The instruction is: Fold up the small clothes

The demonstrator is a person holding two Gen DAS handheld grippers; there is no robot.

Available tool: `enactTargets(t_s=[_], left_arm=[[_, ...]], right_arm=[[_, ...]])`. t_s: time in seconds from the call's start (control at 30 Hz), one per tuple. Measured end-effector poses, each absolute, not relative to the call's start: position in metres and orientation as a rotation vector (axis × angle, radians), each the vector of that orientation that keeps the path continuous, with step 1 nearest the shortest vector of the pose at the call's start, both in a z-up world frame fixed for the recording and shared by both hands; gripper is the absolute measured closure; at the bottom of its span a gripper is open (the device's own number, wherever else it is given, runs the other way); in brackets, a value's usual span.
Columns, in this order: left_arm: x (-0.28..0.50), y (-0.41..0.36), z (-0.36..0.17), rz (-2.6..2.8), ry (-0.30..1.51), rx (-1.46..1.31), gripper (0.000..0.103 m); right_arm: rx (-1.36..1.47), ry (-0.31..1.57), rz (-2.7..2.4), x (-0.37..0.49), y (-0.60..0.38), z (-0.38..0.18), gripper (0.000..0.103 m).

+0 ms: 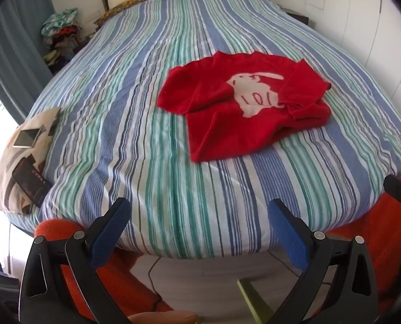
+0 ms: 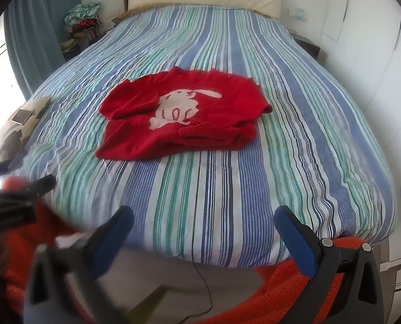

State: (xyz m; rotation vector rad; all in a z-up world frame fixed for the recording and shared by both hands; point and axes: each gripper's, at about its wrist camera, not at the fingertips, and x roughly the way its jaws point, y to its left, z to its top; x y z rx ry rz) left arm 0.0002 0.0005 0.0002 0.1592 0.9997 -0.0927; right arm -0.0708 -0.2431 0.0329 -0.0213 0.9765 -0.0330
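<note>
A small red sweater (image 1: 227, 110) with a white rabbit figure lies on the striped bedspread (image 1: 135, 108), both sleeves folded in over its front. It also shows in the right wrist view (image 2: 184, 118). My left gripper (image 1: 199, 210) is open and empty, held off the foot of the bed, well short of the sweater. My right gripper (image 2: 204, 217) is open and empty too, also at the foot of the bed. The left gripper's body (image 2: 14, 199) shows blurred at the left edge of the right wrist view.
A patterned cushion (image 1: 19, 156) with two phones on it (image 1: 27, 137) lies at the bed's left edge. A heap of clothes (image 1: 60, 35) stands beside the bed at the back left. An orange blanket (image 2: 289, 291) hangs below the foot. White cupboards (image 2: 373, 62) line the right side.
</note>
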Motion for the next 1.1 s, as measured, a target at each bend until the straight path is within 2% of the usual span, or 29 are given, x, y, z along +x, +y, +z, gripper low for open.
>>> enactTargets(t_s=[1.1], left_arm=[[-0.007, -0.013, -0.002, -0.164, 1.000, 0.191, 0.000]], right_arm=[[-0.029, 1.004, 0.000, -0.069, -0.231, 0.023, 0.000]])
